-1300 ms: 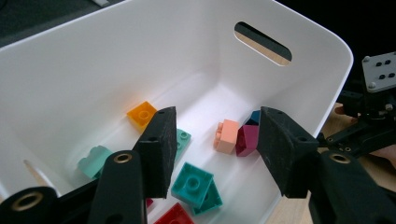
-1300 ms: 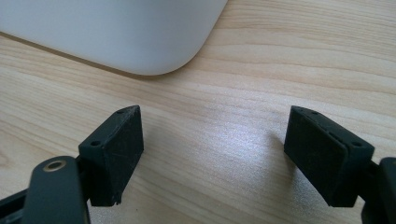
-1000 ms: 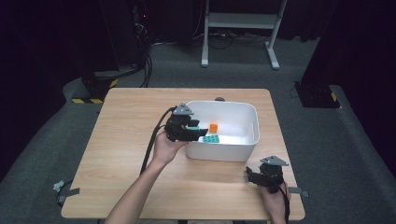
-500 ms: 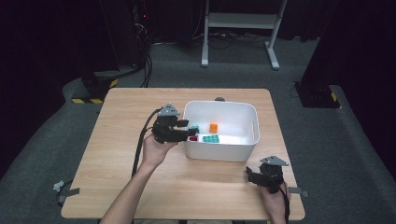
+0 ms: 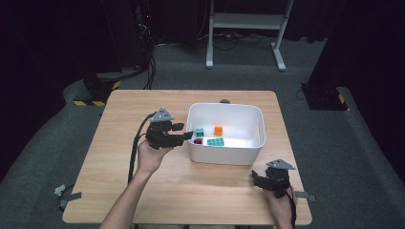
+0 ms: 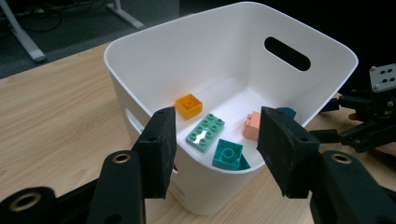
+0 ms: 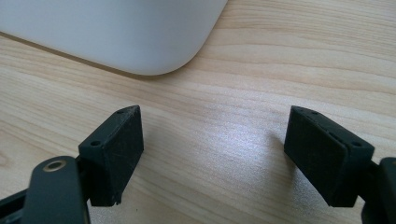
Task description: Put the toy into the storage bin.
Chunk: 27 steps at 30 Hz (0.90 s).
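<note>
A white bin (image 5: 226,106) stands on the right half of the wooden table (image 5: 119,119). Inside it lie an orange brick (image 5: 218,130), a teal brick (image 5: 199,132), a flat green brick (image 5: 215,141) and a dark red brick (image 5: 197,141). My left gripper (image 5: 184,132) is just outside the bin's left wall, pointing at it. In the left gripper view the left gripper (image 6: 217,125) is open with nothing between its jaws, and beyond them lie the orange brick (image 6: 188,105), the green brick (image 6: 205,132), the teal brick (image 6: 228,154) and a salmon brick (image 6: 252,125). My right gripper (image 5: 256,180) rests near the table's front right, open and empty (image 7: 212,130).
The bin's rounded corner (image 7: 116,32) lies just ahead of my right gripper. The bin has handle slots (image 6: 286,52) in its end walls. Bare table stretches left of and in front of the bin. Past the table's far edge a metal stand (image 5: 243,28) is on the floor.
My left gripper has drawn back leftward from over the bin to just outside its left wall, still open and empty. The right gripper has stayed in place.
</note>
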Available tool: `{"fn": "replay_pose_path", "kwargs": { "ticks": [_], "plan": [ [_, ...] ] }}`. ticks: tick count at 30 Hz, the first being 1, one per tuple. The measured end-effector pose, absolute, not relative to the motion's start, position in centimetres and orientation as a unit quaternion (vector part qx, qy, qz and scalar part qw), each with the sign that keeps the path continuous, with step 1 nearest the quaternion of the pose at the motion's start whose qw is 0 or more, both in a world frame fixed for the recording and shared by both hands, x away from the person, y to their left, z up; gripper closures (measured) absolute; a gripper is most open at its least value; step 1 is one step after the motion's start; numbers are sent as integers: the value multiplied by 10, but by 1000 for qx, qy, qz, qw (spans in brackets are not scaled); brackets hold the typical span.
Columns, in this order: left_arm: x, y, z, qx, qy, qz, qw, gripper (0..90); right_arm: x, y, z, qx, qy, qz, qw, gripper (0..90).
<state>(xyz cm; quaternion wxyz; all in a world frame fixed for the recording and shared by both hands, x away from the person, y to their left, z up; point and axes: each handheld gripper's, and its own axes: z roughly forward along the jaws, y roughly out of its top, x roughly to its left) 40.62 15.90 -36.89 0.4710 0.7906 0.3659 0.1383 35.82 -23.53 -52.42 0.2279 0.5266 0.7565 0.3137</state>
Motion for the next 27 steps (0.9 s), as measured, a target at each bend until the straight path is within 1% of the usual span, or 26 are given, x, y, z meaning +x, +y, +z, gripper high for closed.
{"fn": "replay_pose_path", "kwargs": {
  "ticks": [27],
  "plan": [
    [382,211,-374,759,411,155,481,472,358,-235,-524,527,756,314,228,199]
  ]
}}
